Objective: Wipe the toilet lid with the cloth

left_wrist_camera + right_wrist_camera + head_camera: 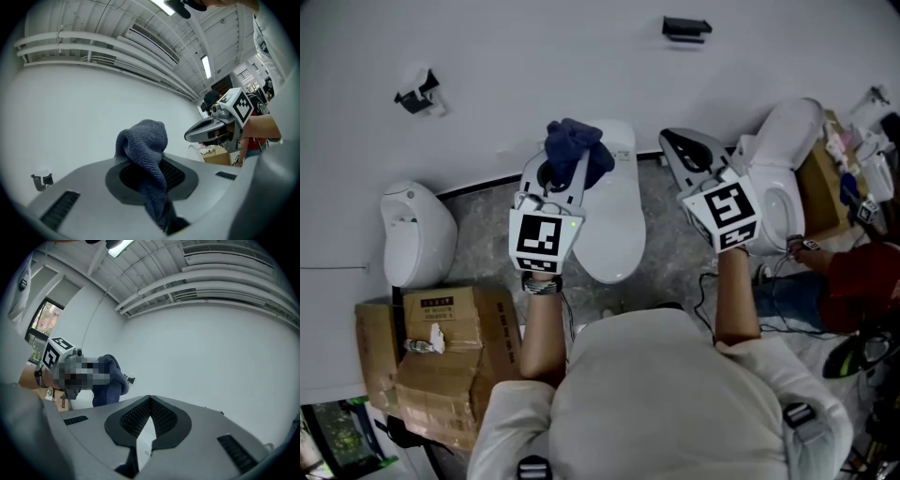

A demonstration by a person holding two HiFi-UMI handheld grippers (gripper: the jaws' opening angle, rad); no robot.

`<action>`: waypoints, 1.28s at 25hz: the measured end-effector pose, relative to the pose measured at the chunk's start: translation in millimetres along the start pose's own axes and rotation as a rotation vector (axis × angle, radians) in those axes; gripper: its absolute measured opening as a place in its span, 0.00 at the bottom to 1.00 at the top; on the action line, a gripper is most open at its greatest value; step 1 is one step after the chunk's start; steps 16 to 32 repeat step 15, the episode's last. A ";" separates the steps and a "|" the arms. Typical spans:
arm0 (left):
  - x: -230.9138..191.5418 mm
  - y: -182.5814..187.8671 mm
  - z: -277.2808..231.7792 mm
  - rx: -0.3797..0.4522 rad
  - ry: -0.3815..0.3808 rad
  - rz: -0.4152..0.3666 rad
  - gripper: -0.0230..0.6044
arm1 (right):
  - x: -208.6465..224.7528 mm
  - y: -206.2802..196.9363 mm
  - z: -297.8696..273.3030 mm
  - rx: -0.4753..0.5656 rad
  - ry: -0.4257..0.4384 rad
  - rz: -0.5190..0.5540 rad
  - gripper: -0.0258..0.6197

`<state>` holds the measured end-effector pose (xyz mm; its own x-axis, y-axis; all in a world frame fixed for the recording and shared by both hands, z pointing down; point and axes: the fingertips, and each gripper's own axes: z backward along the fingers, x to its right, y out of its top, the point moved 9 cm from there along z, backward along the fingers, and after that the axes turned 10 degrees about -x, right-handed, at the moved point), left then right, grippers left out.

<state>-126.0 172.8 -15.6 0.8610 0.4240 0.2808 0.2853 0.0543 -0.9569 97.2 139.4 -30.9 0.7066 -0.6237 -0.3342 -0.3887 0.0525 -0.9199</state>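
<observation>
Pinching a dark blue cloth (pixel 577 148) between its two jaws, the left claw (pixel 562 173) is held up level and points at the far white wall. The cloth bunches up past the jaw tips, and a bit of it hangs down behind them. The right claw (pixel 682 150) is off to the right, well apart from the left one. Its jaws are pressed together at the tips with nothing in them. The white toilet lid (pixel 614 234) lies down below, between the two claws. Seen from above, the cloth shows over the lid's far end. Brown cardboard boxes (pixel 441 347) sit near on the left.
</observation>
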 end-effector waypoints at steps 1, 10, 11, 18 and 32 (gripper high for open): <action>-0.6 -0.4 0.0 0.001 0.001 0.002 0.12 | -0.1 0.3 -0.8 0.001 0.002 -0.001 0.08; -4.4 -3.4 0.2 0.005 0.012 0.021 0.12 | -0.9 -0.5 -6.5 0.003 0.017 0.004 0.08; -5.1 -3.6 0.1 0.005 0.014 0.023 0.12 | -1.1 -0.9 -7.3 0.002 0.019 0.005 0.08; -5.1 -4.6 -0.2 0.002 0.020 0.027 0.12 | -1.1 -4.9 -7.9 -0.008 0.026 0.004 0.08; -5.1 -4.6 -0.2 0.002 0.020 0.027 0.12 | -1.1 -4.9 -7.9 -0.008 0.026 0.004 0.08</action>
